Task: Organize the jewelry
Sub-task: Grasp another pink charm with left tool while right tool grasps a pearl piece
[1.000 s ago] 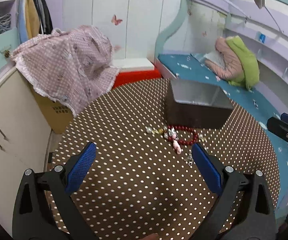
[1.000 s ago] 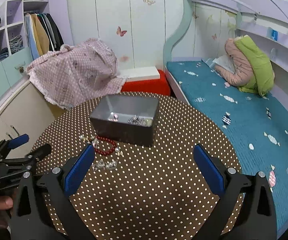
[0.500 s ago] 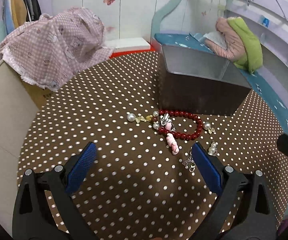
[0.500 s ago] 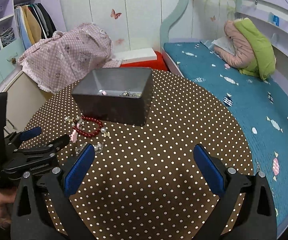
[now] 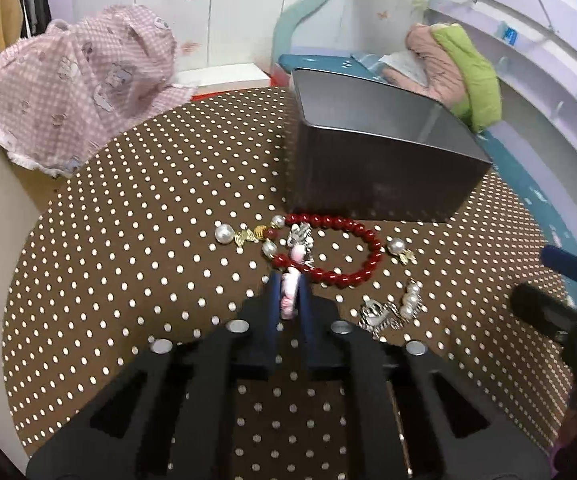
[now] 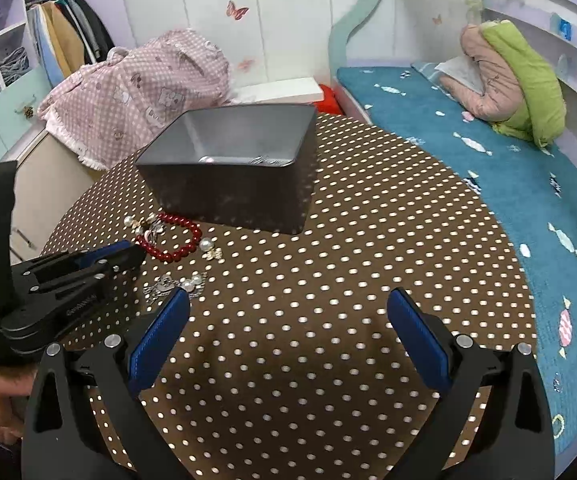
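Loose jewelry lies on the brown dotted table (image 5: 128, 240) in front of a dark grey box (image 5: 368, 168). My left gripper (image 5: 290, 292) is shut on a small pink charm (image 5: 289, 294), just short of a red bead bracelet (image 5: 352, 256). Pearl earrings (image 5: 244, 234) and a silver pearl piece (image 5: 392, 308) lie beside it. In the right wrist view my right gripper (image 6: 288, 332) is open and empty above the table, right of the left gripper (image 6: 120, 256). The box (image 6: 232, 176) holds a few small pieces.
A pink checked cloth (image 6: 140, 88) drapes a cabinet behind the table on the left. A bed with a teal cover (image 6: 508, 168) and a green and pink bundle (image 6: 516, 76) runs along the right. The right gripper's tip shows at the right edge (image 5: 560, 292).
My left gripper has moved down and forward to the jewelry and closed on the pink charm. My right gripper has come a little closer to the table and stays open.
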A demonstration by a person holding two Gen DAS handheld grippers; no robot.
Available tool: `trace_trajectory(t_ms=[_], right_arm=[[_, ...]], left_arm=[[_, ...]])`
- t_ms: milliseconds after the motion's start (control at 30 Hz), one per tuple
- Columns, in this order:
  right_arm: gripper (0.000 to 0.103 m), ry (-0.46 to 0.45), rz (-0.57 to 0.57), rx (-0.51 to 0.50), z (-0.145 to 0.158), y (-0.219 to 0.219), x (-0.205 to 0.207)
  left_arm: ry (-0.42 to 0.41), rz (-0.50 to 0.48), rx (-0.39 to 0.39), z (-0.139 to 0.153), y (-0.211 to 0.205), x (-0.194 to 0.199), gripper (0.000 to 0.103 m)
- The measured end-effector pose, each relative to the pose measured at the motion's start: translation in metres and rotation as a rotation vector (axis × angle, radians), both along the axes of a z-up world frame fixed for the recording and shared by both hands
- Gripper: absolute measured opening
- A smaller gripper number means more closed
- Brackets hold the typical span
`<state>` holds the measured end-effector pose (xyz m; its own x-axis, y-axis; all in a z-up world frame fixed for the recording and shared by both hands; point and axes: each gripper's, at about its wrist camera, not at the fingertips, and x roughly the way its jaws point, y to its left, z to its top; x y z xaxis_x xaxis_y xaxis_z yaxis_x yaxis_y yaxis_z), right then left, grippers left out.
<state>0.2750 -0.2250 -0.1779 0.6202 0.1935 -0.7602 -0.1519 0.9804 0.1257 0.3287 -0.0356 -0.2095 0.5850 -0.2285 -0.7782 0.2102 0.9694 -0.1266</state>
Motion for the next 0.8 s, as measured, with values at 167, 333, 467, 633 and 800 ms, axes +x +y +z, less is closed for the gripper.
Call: trace_trajectory(t_ms=[167,333,467,633,800], right_arm=[[0.089,0.032,0.08,-0.01,-0.014,0.022,0.007],[0.069,0.045,0.135,-0.022,-0.022,0.043,0.014],[0.069,0.04,0.155,-0.027,-0.02,0.053,0.015],[0.066,0.043,0.151,-0.032,-0.022,0.054,0.018],[0.053,0.032,0.143,-0.048,-0.026,0.06,0.023]], left_arm=[[-0.039,-0.011,-0.02,0.011,0.013,-0.017,0.009],[-0.084,-0.016,-0.027,0.028,0.026,-0.033,0.009],[-0.111,-0.015,-0.048,0.04,0.038,-0.041,0.009],[-0.11,-0.001,-0.037,0.04,0.046,-0.049,0.009],[-0.097,0.01,-0.046,0.036,0.052,-0.055,0.009]])
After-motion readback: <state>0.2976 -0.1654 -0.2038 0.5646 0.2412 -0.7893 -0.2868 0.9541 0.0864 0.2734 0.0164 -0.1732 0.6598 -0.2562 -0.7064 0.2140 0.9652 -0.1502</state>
